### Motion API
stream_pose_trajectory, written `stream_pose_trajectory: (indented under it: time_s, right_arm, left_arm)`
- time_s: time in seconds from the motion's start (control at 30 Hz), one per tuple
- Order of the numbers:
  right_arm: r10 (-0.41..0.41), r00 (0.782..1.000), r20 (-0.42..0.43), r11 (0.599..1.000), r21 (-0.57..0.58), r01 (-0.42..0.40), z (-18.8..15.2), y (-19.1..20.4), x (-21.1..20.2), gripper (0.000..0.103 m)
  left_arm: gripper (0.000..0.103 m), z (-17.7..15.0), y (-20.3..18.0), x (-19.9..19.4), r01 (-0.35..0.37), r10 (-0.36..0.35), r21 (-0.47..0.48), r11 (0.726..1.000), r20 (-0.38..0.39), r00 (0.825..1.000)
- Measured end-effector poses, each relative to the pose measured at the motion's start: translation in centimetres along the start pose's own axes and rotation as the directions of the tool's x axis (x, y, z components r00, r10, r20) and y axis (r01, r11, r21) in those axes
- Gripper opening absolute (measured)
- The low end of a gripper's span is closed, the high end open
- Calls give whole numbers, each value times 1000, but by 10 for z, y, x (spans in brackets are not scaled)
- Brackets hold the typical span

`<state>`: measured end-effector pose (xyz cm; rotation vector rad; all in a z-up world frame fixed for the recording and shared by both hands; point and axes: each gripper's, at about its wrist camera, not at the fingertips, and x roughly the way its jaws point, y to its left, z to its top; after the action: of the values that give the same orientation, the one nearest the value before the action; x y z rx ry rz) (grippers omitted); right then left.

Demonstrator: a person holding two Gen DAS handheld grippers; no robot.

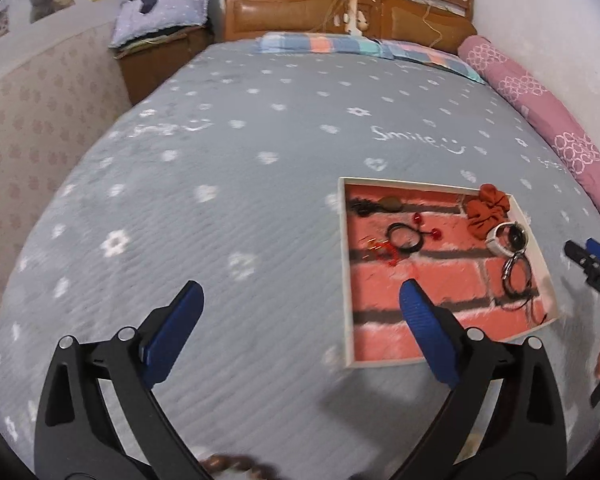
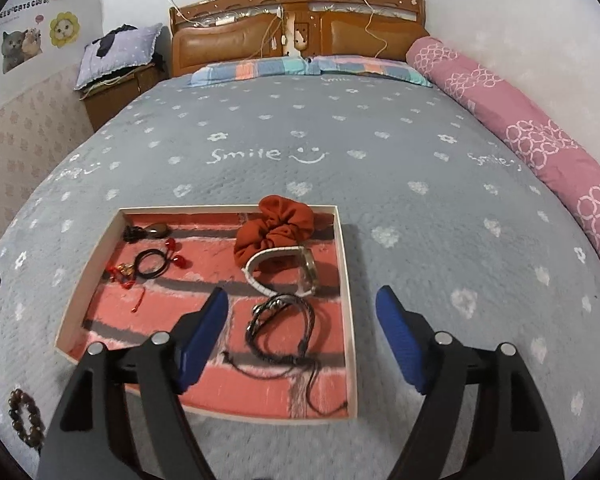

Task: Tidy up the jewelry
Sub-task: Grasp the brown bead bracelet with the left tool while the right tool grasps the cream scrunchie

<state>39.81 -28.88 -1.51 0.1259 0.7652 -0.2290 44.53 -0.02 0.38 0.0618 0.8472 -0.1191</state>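
Left gripper (image 1: 300, 304): jaws spread wide, nothing between them, hovering over grey bedspread (image 1: 220, 220) just left of tray (image 1: 345, 272). Right blue pad overlapping tray's near left part in the left wrist view.

Right gripper (image 2: 302, 312): jaws likewise released, empty, above tray's near right part (image 2: 350, 320). Left pad over the brick-print lining; right pad over bedspread beyond the tray's right wall. Seen from the left wrist as a dark shape cut off at the right edge (image 1: 588, 264).

Directly between right jaws: black braided bracelet (image 2: 278, 320), coiled, loose cords trailing near-right toward tray's near wall. Just beyond it, white-strap watch (image 2: 280, 272), on its side, strap curving left, dial facing right. Against it, farther off, rust-orange scrunchie (image 2: 278, 226), crumpled into tray's far right area, top rising above the far wall.

Left half of tray: black hair tie with red beads (image 2: 156, 262), red string piece (image 2: 124, 276) just left of it with a strand running nearward, dark pendant on black cord (image 2: 150, 232) in far left corner. Small details of these hard to make out.

Brown bead bracelet (image 2: 26, 418) outside tray, on bedspread near-left, partly cut off by lens edge; blurred brown beads at the bottom edge, left wrist view (image 1: 228, 463).

Tray's long axis not clear under fisheye distortion; walls roughly square to the bed.
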Motion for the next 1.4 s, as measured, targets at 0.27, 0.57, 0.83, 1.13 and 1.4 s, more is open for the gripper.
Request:
stream_pose_trajectory:
  time_s: [0.27, 0.57, 0.83, 1.13, 1.4]
  right_arm:
    - [26, 997, 70, 1000, -16, -25, -36, 18, -56, 78]
    - [48, 994, 97, 999, -3, -48, -103, 45, -90, 78]
    - [50, 995, 81, 999, 0, -50, -150, 64, -88, 78]
    - [46, 999, 5, 999, -7, -46, -182, 82, -61, 78]
    - [36, 999, -32, 999, -29, -37, -190, 97, -46, 78]
  left_arm:
    - [98, -50, 40, -59, -22, 23, -21, 1000, 61, 998]
    - [98, -123, 68, -82, -59, 63, -67, 996, 69, 996]
    - [98, -175, 89, -61, -75, 78, -104, 992, 26, 997]
    - [98, -195, 99, -33, -87, 86, -107, 990, -8, 996]
    - [85, -201, 95, -16, -77, 76, -67, 995, -18, 997]
